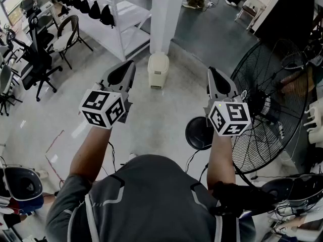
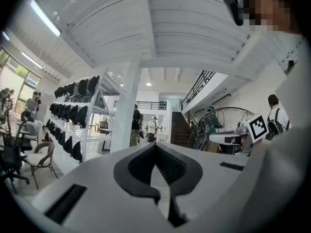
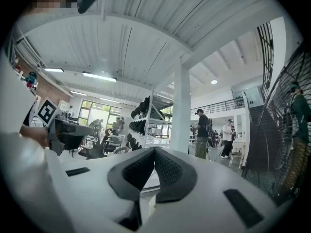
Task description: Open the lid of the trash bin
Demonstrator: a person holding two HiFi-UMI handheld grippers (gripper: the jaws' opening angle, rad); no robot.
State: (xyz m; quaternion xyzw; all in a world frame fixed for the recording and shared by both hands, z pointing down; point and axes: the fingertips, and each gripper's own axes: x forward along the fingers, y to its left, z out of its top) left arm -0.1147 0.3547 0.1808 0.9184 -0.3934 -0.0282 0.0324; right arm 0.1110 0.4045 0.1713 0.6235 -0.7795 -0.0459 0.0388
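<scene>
Quick status from my end: basically nothing on the task is done yet. The trash bin point(image 1: 158, 68) is a small cream one sitting on the floor at the foot of the white pillar point(image 1: 166, 14), on the far side of the open floor from me, and its lid is down.

Left gripper point(image 1: 128, 64) and right gripper point(image 1: 211, 70) are both held up in front of me, pointing roughly toward the bin, one on each side of it in the head view and well apart from it. Neither touches anything.

In the left gripper view the left gripper's point(image 2: 155, 147) jaws are together at the tips with nothing between them, and it's the same in the right gripper view for the right gripper point(image 3: 154, 150). Both of those cameras look out across the room and ceiling, so the bin doesn't show in either.

The big black floor fan point(image 1: 272, 105) stands close on my right, and the white shelving rack point(image 1: 121, 14) is far left of the pillar.

What's left, as I read it, is everything: walk up, get a gripper down to the lid, lift it.
</scene>
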